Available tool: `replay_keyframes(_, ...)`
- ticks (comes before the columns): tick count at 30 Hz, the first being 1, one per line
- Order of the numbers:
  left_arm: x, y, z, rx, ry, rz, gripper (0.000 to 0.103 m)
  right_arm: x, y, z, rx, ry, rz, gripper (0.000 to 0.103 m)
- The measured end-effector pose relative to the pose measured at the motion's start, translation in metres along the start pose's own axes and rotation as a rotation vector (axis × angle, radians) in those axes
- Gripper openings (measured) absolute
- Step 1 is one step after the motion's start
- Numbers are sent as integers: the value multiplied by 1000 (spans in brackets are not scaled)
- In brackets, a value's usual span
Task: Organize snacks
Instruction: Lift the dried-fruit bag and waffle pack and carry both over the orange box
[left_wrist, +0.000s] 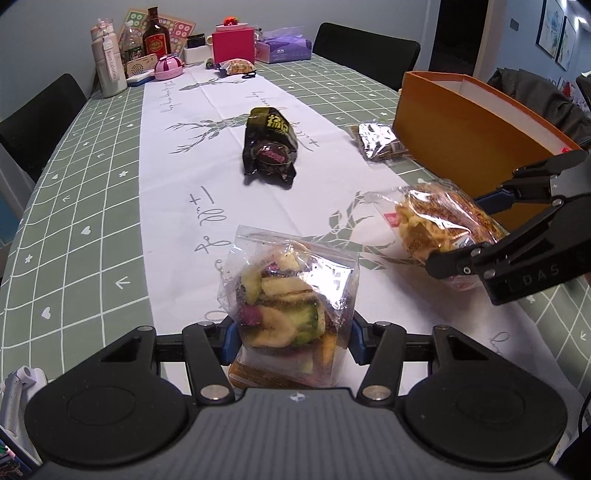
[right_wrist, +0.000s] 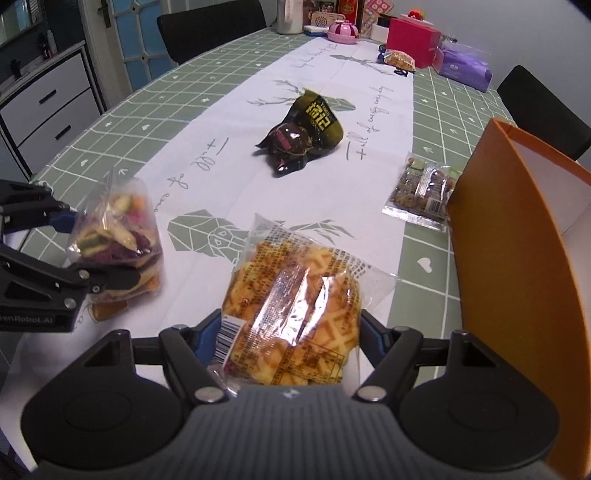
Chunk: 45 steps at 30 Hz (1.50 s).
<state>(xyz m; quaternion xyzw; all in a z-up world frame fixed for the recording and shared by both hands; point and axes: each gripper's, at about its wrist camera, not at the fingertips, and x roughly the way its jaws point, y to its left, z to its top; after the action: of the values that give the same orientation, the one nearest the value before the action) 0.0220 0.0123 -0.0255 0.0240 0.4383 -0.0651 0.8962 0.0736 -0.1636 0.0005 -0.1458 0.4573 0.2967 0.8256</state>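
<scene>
Above the desk (left_wrist: 92, 155), left tongs (left_wrist: 291, 338) clench a fruit-chip bag (left_wrist: 291, 295), right tongs (right_wrist: 291, 332) a waffle pack (right_wrist: 295, 295); next, likely the orange box (right_wrist: 517, 258) at two o'clock.

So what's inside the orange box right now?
Only a bare white inner wall of the orange box shows; no snacks visible. Its floor is hidden by the near wall in both views.

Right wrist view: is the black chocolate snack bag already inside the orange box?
No, the black chocolate snack bag lies on the white table runner, apart from the orange box.
</scene>
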Motion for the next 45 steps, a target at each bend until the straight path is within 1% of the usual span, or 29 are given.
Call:
replay_keyframes(5,-11,-8,7,-6,-28,-22,61,-19,-12,2,21,-52,17,73)
replay_keyframes(9,-18,-14,16,-3,-53,-25,61,-32,-19,8,36,-97,23,72)
replay_keyframes(13,-30,-21,27,13,-91,-12,60,-47,-20,13,20,-148,13,72)
replay_keyframes(15,-37,-23,33,14,-106,-18,60,-57,-21,16,9,-177,1,72)
replay_keyframes(19,-48,-27,49,16,-141,-17,60,-76,-30,21,24,-226,11,72)
replay_keyframes(23,-53,-34,69,4,-165,-25,60,-95,-47,25,72,-270,20,72)
replay_keyframes(28,-57,-60,95,42,-196,-48,60,-112,-70,23,100,-297,-11,72)
replay_keyframes(34,-52,-94,123,77,-224,-84,60,-123,-98,23,139,-314,-52,72)
replay_keyframes(39,-43,-119,145,81,-240,-115,60,-138,-129,20,171,-343,-90,72)
replay_keyframes(45,-27,-152,167,95,-241,-158,60,-148,-166,10,240,-350,-116,72)
